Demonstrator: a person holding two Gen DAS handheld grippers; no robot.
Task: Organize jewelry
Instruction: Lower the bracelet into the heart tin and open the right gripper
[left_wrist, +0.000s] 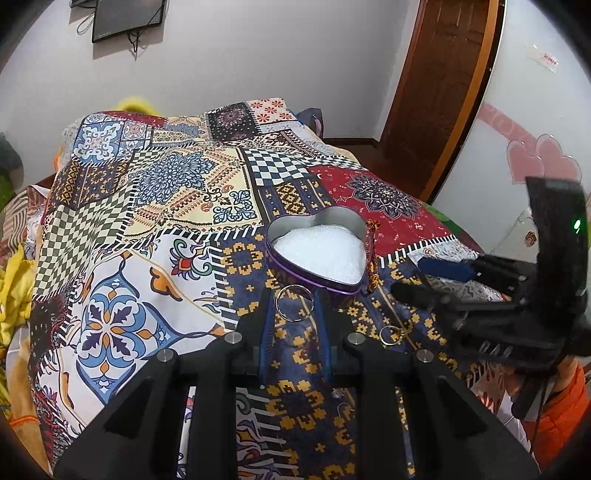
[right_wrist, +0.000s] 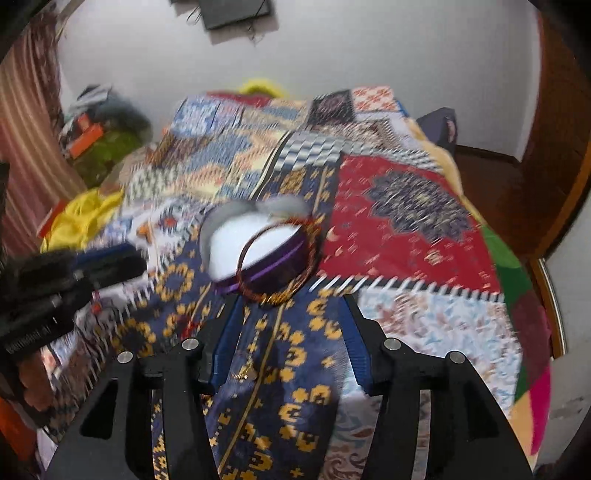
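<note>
A heart-shaped purple tin (left_wrist: 332, 218) lined with white foam sits on the patchwork bedspread. My left gripper (left_wrist: 295, 301) is just in front of its point, shut on a thin gold hoop (left_wrist: 281, 314) that stands upright between the pads. A red-and-gold bangle (left_wrist: 371, 254) leans against the tin's right side. In the blurred right wrist view the bangle (right_wrist: 275, 299) rests against the tin (right_wrist: 214, 229), just beyond my right gripper (right_wrist: 290, 314), which is open and touches nothing. The right gripper (left_wrist: 408, 277) comes in from the right. The left gripper (right_wrist: 129, 269) shows at the left.
A small gold ring (left_wrist: 391, 334) lies on the cloth right of my left fingers, and a tiny silver piece (left_wrist: 336, 393) lies nearer the camera. A thin chain with a pendant (right_wrist: 247, 373) lies between the right fingers. Yellow fabric (right_wrist: 81, 218) is heaped at the bed's left edge.
</note>
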